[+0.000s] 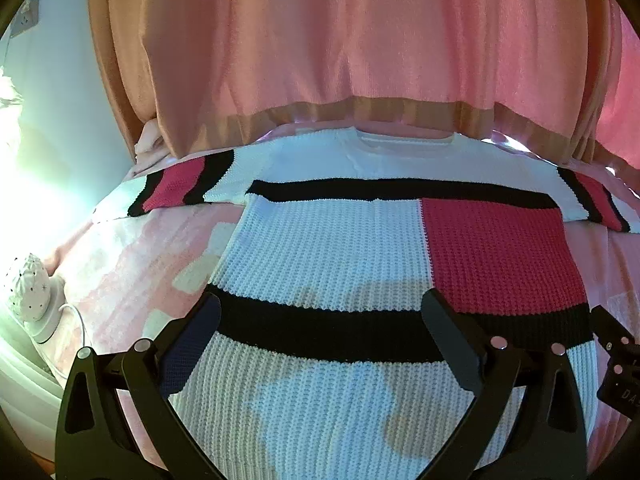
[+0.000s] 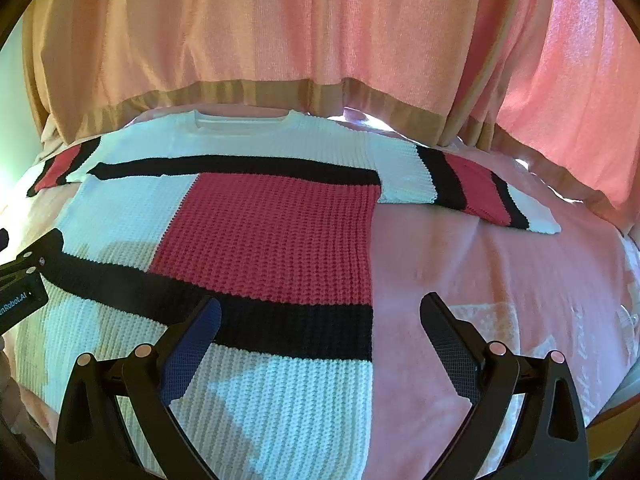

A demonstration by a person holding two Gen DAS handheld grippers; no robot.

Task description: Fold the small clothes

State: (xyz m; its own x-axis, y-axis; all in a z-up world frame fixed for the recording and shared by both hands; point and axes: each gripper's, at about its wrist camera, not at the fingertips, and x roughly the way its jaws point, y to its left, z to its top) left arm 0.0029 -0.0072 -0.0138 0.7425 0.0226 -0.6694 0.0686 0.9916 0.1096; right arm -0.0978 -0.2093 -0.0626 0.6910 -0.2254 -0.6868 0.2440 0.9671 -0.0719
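Left wrist view: my left tool [image 1: 320, 312] hangs wide open over the lower body of the sweater [image 1: 332, 248], gripping nothing. The sweater lies flat and face up on the pink bed [image 1: 132, 264], collar toward twelve o'clock by the curtain [image 1: 320, 40], both sleeves spread out to nine and three; I judge it is laid out this way so the folds can start from a smooth shape. At nine o'clock a white lamp [image 1: 28, 284] sits off the bed edge. The right tool's body shows at four o'clock.

Right wrist view: my right tool [image 2: 320, 312] is equally wide open and empty, straddling the sweater's [image 2: 260, 232] side edge at its hem end, one finger [image 2: 192, 344] over knit, the other over bare bed [image 2: 500, 272]. That placement suits pinching the side seam, I judge. The right sleeve [image 2: 472, 184] stretches toward two o'clock, not yet folded in.
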